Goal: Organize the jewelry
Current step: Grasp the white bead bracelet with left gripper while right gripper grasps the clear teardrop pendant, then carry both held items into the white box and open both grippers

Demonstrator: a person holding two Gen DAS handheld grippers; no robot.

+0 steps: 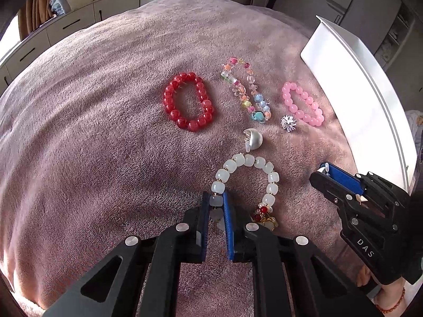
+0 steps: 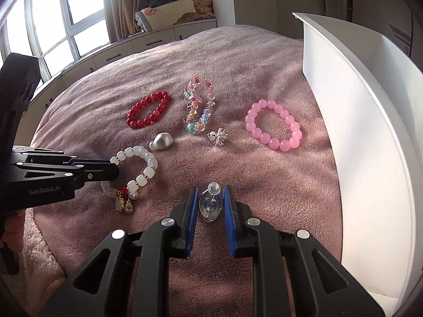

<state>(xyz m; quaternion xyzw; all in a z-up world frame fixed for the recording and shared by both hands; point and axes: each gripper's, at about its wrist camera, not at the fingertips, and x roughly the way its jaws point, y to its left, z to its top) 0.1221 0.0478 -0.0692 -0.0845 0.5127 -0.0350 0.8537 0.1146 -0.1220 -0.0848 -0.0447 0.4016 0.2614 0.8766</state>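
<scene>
Beads on the white bracelet (image 1: 248, 182) look hard, smooth and light, strung loosely, so the loop will sag and swing once lifted; a single bead gives the surest hold. It lies on the pink blanket (image 1: 105, 158) of the bed, and the left tool (image 1: 215, 206) is pinched onto one bead, angled steeply down. The right tool (image 2: 210, 206) stands narrow around a small glass earring (image 2: 210, 203), a fragile, slippery piece, near the white box (image 2: 370, 132).
</scene>
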